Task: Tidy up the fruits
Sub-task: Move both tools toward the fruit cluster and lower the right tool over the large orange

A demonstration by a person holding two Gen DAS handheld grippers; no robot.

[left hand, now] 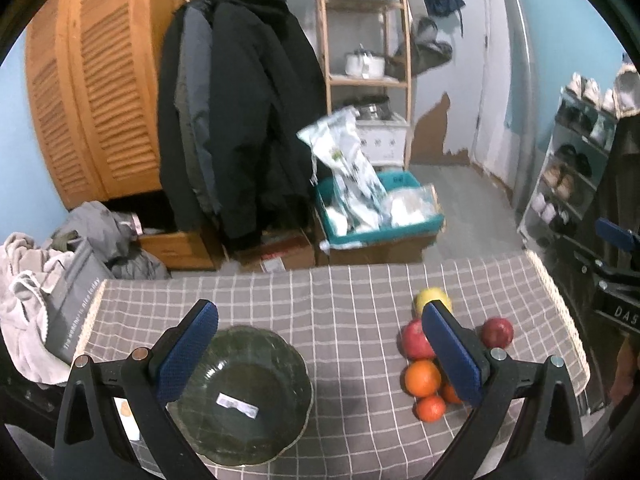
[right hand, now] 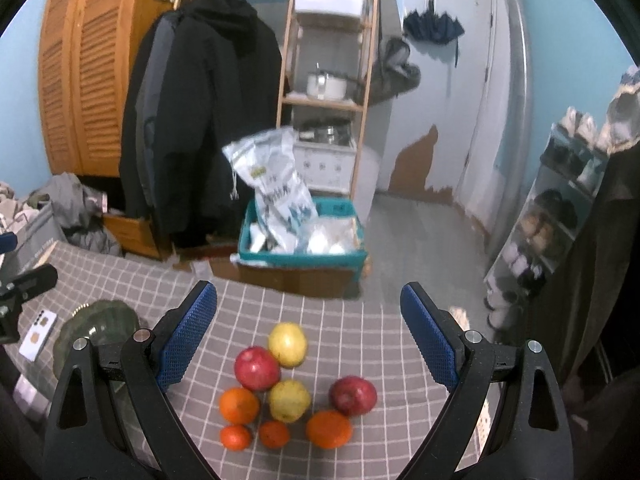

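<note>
**A:** Where do your claws stand?

**B:** Both are spread wide and hold nothing. My right claw [right hand: 308,336] hangs over the fruit [right hand: 288,396] on the checked worktop [right hand: 360,320]; the whole cluster sits between its fingers and just below them. My left claw [left hand: 320,348] hangs over the bowl [left hand: 248,396], which lies under its left finger, with the fruit out by its right finger.

**A:** What could go wrong?

**B:** The pieces touch each other. If I come down on the middle pear [right hand: 289,400], I judge a finger would shove the red apple [right hand: 256,367] or the orange [right hand: 239,405] beside it, and round fruit on cloth would likely roll. The other apple [right hand: 353,395] sits nearest my right finger and towards the worktop's edge, so a nudge could send it off. The small tangerines [right hand: 235,437] closest to me could slip from a wide grip.

**A:** Does anything have a direction to line up with?

**B:** Hardly. The fruits are near round, with no clear long axis. The far pear [right hand: 287,344] looks slightly taller than wide, pointing away from me, but I cannot tell its stem end. The bowl opens upward.
</note>
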